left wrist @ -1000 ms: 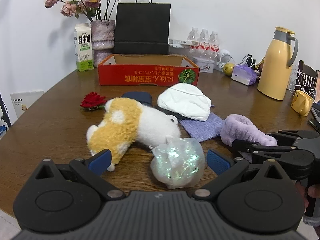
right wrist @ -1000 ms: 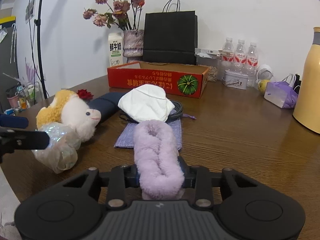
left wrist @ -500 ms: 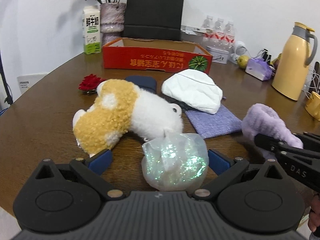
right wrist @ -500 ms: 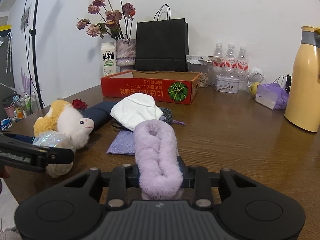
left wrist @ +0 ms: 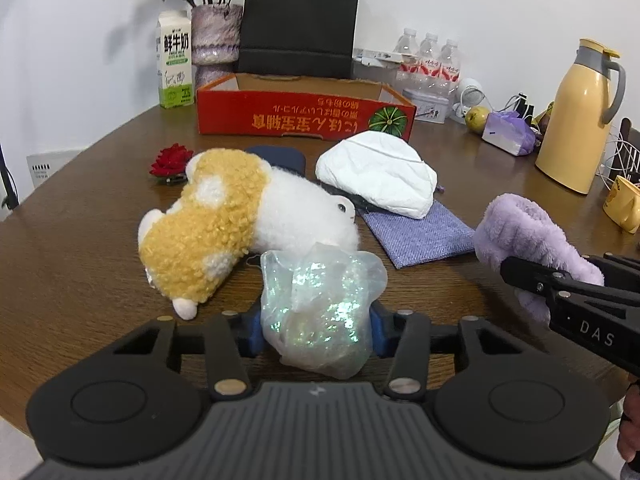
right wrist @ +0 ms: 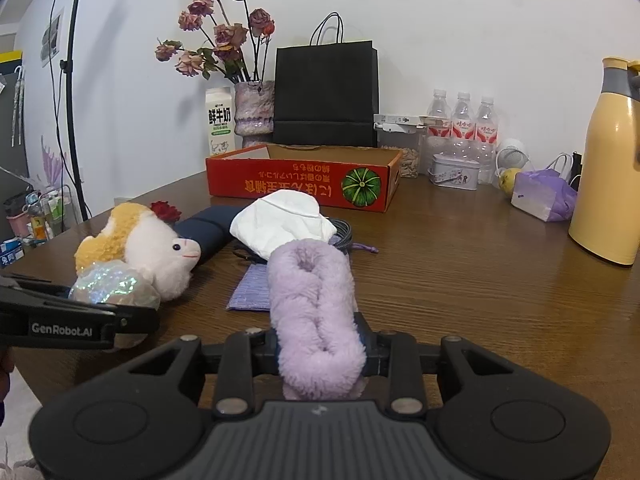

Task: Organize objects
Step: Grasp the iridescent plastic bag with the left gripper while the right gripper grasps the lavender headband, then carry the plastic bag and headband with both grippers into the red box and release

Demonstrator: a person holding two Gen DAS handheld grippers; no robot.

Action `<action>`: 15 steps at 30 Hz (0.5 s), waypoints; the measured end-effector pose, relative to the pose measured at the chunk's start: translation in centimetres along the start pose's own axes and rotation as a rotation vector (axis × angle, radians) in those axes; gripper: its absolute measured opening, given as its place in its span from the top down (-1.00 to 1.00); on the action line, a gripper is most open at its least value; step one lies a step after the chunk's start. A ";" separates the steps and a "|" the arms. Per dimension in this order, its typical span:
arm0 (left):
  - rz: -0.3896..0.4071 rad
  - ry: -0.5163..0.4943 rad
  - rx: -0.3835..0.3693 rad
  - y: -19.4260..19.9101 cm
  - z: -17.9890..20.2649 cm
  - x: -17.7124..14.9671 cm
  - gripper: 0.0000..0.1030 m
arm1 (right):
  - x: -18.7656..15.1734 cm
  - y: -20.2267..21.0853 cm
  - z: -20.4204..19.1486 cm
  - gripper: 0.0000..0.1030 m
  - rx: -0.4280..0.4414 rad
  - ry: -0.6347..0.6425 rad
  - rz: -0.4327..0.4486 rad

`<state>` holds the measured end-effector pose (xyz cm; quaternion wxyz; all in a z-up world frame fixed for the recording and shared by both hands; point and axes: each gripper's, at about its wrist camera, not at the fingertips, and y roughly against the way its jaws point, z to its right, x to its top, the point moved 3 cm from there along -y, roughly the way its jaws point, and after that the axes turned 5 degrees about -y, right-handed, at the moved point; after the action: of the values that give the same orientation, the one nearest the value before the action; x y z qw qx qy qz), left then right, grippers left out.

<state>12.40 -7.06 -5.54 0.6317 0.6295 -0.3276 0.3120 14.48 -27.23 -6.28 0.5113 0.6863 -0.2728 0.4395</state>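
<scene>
A crumpled iridescent plastic bag (left wrist: 316,300) sits on the brown table (left wrist: 80,264) between the blue pads of my left gripper (left wrist: 314,332). Its jaws are closing and the pads press on the bag's sides. My right gripper (right wrist: 320,348) is shut on a fluffy purple headband (right wrist: 312,288), which sticks out forward over the table. Behind the bag lie a yellow and white plush toy (left wrist: 224,216), a white pouch (left wrist: 376,176), a purple cloth pouch (left wrist: 416,232), a red rose (left wrist: 170,160) and a dark blue case (left wrist: 280,158). An open red cardboard box (left wrist: 304,116) stands further back.
Along the back wall stand a milk carton (left wrist: 174,68), a flower vase (left wrist: 216,36), a black paper bag (left wrist: 298,24) and water bottles (left wrist: 430,60). A yellow thermos (left wrist: 576,120), a yellow mug (left wrist: 624,204) and a purple packet (left wrist: 508,136) are at the right.
My left gripper's jaws went from wide open to pressed against the iridescent bag. The right gripper kept its hold on the purple headband and stayed about where it was.
</scene>
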 end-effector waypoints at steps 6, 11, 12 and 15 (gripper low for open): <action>0.035 -0.022 -0.004 1.1 -0.3 0.0 0.08 | 0.1 0.6 -0.5 0.42 -0.012 -0.008 0.009; 0.072 -0.033 -0.018 2.3 -0.7 0.3 0.09 | 0.4 1.2 -1.1 0.42 -0.020 -0.006 0.020; 0.079 -0.034 -0.023 2.5 -0.8 0.3 0.09 | 0.5 1.3 -1.3 0.42 -0.022 -0.005 0.024; 0.098 -0.036 -0.033 3.1 -1.1 0.6 0.09 | 0.9 1.7 -1.6 0.42 -0.025 -0.006 0.038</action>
<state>10.31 -5.94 -3.24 0.6200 0.6077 -0.3744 0.3258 12.98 -26.18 -4.60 0.5104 0.6761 -0.2927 0.4435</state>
